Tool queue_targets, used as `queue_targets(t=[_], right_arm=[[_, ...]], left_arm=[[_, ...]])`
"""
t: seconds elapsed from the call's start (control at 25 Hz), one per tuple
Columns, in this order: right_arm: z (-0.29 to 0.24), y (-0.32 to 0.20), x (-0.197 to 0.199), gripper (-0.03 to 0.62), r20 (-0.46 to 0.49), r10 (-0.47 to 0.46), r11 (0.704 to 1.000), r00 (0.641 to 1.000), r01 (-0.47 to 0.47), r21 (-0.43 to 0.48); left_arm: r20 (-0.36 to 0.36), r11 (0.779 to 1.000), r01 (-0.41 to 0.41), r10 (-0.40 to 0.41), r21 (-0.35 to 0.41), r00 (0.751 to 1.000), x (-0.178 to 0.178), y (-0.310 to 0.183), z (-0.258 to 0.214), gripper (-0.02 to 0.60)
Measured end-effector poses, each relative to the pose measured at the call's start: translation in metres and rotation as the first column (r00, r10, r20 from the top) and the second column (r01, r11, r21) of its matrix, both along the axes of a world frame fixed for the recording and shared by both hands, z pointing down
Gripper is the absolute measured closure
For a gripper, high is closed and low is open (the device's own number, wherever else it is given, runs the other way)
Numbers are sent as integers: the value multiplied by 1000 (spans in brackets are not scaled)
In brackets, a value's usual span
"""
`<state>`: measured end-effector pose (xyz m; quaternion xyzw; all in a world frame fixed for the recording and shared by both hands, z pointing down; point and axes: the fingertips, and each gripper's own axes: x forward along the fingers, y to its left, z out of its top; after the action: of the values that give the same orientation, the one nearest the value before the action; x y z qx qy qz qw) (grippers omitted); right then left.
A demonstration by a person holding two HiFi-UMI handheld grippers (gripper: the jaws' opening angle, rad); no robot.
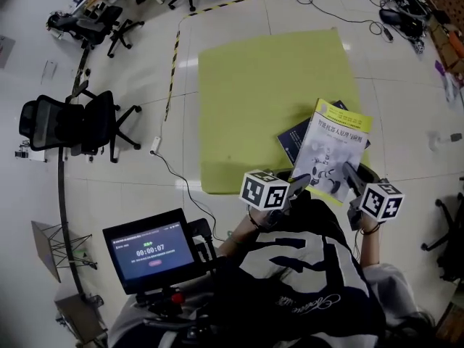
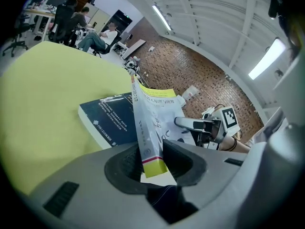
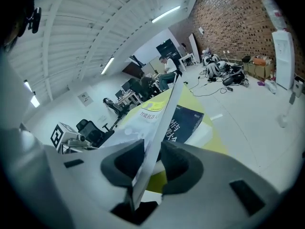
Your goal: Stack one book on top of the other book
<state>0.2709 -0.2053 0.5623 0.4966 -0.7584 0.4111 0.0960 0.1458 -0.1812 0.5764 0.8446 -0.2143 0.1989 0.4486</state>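
A white book with a yellow top band (image 1: 333,151) hangs tilted above the yellow-green mat (image 1: 254,100). My left gripper (image 1: 299,185) is shut on its near left edge; in the left gripper view the spine (image 2: 147,137) sits between the pads. My right gripper (image 1: 351,176) is shut on the near right edge, and in the right gripper view the thin edge of the white book (image 3: 159,123) runs between its jaws. A dark blue book (image 1: 292,139) lies flat on the mat, partly hidden under the held one. The blue book shows beyond the jaws in both gripper views (image 2: 112,120) (image 3: 185,123).
A black office chair (image 1: 72,125) stands on the floor to the left. A timer screen (image 1: 150,250) sits near the person's body. A cable (image 1: 174,171) and striped tape (image 1: 174,56) run along the mat's left side. Cables and clutter (image 1: 395,13) lie at the far right.
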Motion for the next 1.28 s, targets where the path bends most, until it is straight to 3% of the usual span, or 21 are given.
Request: queue_targets(t=[0.2,0.36,0.52,0.76,1.12,1.28], right_arm=[[17,-25,22,485,-7,-46,998,999,45,-46],[32,-16,11,477,-32,-79,994,996,76,-76],[43,-19,19,453,-36,-95,992,995,91,-85],[56,-20,30,410,-141,-97,992,985,85,-91],[54,12,26,411,-139,-18,997,990,9,-72],[49,17,35,411,-122,14,997,992,-22,-70]], left_arm=[[24,997,55,-53,-61,998,24,-20,13,477],[77,994,69,-63,-81,995,10,-9,27,477],[82,989,96,-87,-110,993,10,-12,36,475],[90,983,134,-123,-127,988,8,-16,44,460],[150,985,135,-119,-107,982,-13,-2,42,445],[210,984,138,-113,-109,971,-14,-4,38,436]])
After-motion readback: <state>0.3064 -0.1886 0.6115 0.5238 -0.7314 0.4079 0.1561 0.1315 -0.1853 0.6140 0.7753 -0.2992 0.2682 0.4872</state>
